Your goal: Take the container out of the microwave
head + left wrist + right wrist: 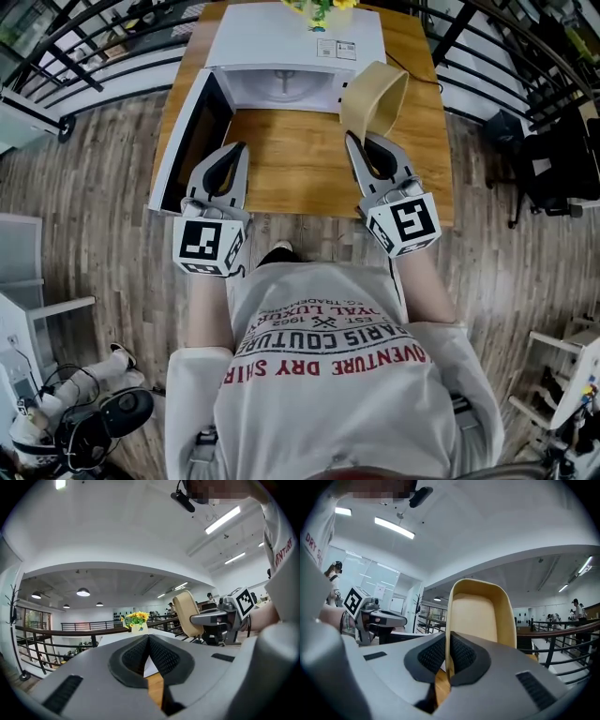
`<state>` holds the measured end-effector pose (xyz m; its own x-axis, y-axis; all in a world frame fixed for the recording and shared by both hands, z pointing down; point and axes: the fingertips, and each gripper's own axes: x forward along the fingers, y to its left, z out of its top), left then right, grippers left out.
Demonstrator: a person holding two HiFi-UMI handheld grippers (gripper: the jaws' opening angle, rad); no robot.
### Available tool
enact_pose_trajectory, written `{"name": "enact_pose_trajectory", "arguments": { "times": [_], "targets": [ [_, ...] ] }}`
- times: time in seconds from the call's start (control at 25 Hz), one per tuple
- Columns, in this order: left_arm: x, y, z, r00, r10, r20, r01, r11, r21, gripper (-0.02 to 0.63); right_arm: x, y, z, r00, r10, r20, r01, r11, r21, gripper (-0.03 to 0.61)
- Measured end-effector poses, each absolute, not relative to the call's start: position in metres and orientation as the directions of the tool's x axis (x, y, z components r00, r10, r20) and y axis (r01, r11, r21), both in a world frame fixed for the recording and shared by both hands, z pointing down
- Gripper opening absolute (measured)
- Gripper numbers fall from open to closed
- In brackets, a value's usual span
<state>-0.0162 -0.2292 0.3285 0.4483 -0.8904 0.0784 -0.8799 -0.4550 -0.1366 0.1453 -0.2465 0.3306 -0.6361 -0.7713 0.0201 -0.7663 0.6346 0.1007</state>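
Container out of the microwave, not yet set down.
The tan container point(375, 98) is pinched by its wall in the right tongs point(359, 141), tilted above the tabletop point(291, 164) before the open microwave point(291, 37); the left tongs point(236, 150) are closed on nothing.
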Motion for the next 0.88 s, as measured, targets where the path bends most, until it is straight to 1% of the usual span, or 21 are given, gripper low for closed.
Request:
{"name": "enact_pose_trajectory", "arguments": {
  "times": [0.28,0.52,0.68,0.88],
  "targets": [
    [-0.029,-0.251,0.322,0.451,-0.889,0.073,-0.88,-0.457,-0.13,0.012,0.143,-0.259,0.323,-0.608,-0.794,-0.015,-0.791,0.604,0.096,0.029],
    [-0.03,-0.26,0.311,0.485,-0.873,0.054,-0.869,-0.488,-0.083,0.012,0.134,-0.267,0.325,-0.609,-0.793,0.015,-0.788,0.607,0.102,0.029],
    [-0.029,-0.263,0.313,0.49,-0.869,0.072,-0.859,-0.495,-0.129,0.012,0.133,-0.27,0.325,-0.594,-0.804,0.02,-0.8,0.593,0.092,0.029],
    [-0.028,-0.272,0.321,0.497,-0.863,0.086,-0.857,-0.504,-0.109,0.012,0.136,-0.279,0.325,-0.565,-0.824,0.032,-0.82,0.565,0.091,0.029]
  ]
}}
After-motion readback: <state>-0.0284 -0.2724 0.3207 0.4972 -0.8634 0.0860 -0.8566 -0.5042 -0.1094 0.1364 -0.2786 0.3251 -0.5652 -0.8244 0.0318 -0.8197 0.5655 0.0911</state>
